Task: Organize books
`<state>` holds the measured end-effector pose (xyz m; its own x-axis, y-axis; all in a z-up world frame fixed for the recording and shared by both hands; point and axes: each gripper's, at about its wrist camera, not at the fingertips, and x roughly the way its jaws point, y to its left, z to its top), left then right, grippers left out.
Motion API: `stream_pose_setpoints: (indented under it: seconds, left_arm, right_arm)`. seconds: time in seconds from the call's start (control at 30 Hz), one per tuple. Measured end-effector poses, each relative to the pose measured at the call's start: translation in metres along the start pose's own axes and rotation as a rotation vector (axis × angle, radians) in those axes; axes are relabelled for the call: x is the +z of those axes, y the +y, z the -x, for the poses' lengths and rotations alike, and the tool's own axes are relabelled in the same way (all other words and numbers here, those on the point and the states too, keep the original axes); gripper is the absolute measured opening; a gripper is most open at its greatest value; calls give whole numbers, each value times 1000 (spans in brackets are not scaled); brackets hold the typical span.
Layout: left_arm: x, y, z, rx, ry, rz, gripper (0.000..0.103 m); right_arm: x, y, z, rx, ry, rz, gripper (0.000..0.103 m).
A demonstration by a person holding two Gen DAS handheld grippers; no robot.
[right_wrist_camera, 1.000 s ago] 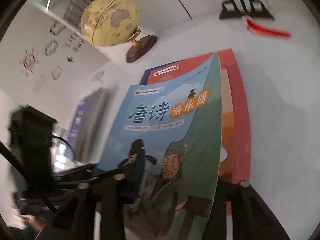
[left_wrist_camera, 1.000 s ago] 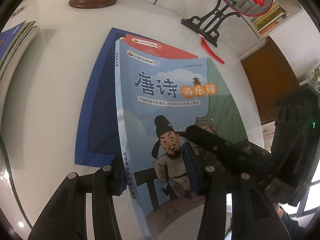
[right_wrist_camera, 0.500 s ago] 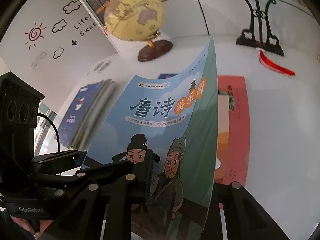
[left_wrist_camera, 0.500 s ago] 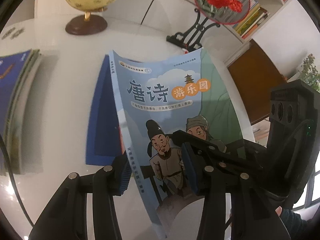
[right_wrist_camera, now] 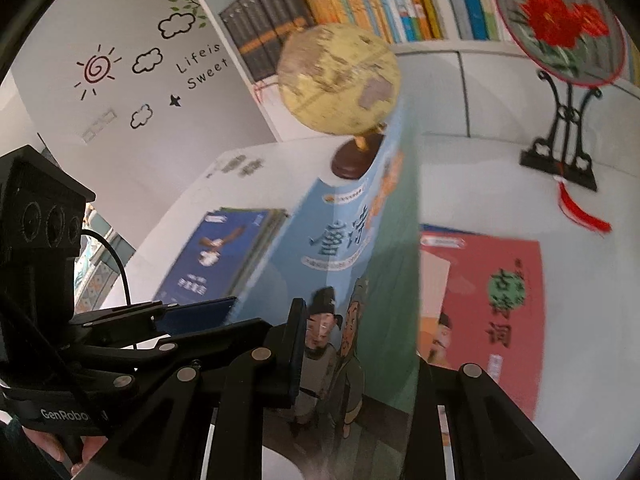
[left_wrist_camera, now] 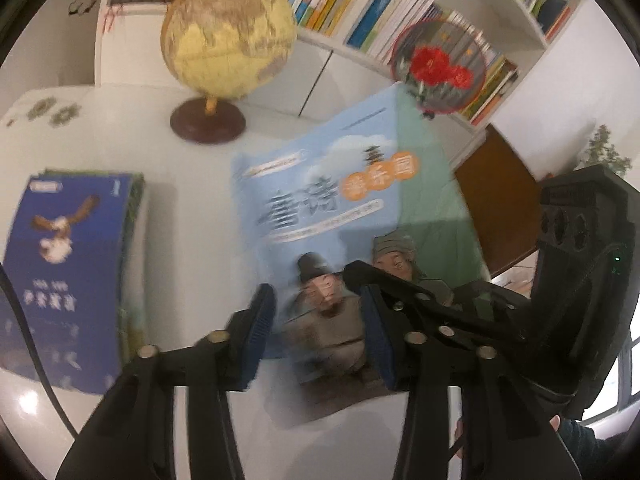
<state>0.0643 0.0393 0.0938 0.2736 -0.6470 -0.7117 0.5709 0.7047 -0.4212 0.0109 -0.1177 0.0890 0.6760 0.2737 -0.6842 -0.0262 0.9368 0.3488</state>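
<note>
The light-blue book is raised clear of the white bench, clamped at its lower edge by both the left tongs and the right tongs, whose jaws have just been closing. A red book and a stack of blue books lie flat on the bench. The bookshelf behind holds upright volumes.

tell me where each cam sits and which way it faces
Left wrist: on the left gripper, looking down its fingers at the light-blue book, stack of blue books and globe; the right gripper intrudes.
Right wrist: on the right gripper, facing the same book edge-on, with the red book; a hand shows.
Shared: book, stack, globe, fan.
</note>
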Motion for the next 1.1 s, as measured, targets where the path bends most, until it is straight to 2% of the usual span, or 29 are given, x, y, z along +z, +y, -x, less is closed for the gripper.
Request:
stream_pose_setpoints:
  seconds: [0.03,0.07,0.1,0.23,0.27,0.37,0.43,0.47,0.5,0.53,0.57,0.7,0.87,1.0,1.1]
  left_arm:
    - [2,3,3,0,2,-6,28]
    - [3,9,4,2,14,-16,28]
    - [3,15,3,-2,24,-19,28]
    - [-7,48,-1,1,74,46,32]
    - [-13,58,-2,-4,95,70,40]
    - [-23,73,-17,23,140,95,47]
    - [-30,79,-35,23,195,116,64]
    - [-32,83,-41,24,209,126,72]
    - [-37,85,-49,21,220,137,72]
    - [-41,85,-56,24,234,142,72]
    - [-44,84,-62,33,249,143,72]
    - [-54,78,-82,89,288,120,72]
    - [-60,73,-89,156,297,81,72]
    - [-61,68,-92,172,306,59,73]
    - [-61,62,-98,189,309,46,75]
  right_arm:
    - [3,9,0,8,-12,6,19]
    - [7,18,-3,29,-13,12,12]
    - [10,25,-8,36,-2,14,11]
    - [6,31,-42,-56,102,-23,11]
    - [0,27,-51,-86,133,-46,11]
    - [-16,6,-65,-154,187,-134,12]
    - [-25,-9,-63,-193,186,-190,16]
    - [-29,-17,-61,-200,186,-223,22]
    - [-33,-27,-60,-192,191,-267,29]
    - [-35,-34,-59,-185,192,-292,46]
    - [-38,-41,-57,-192,180,-312,57]
    - [-42,-45,-63,-215,190,-292,57]
    - [-51,-48,-75,-180,216,-294,57]
    - [-52,-43,-79,-160,217,-259,57]
    - [-51,-41,-84,-132,222,-263,50]
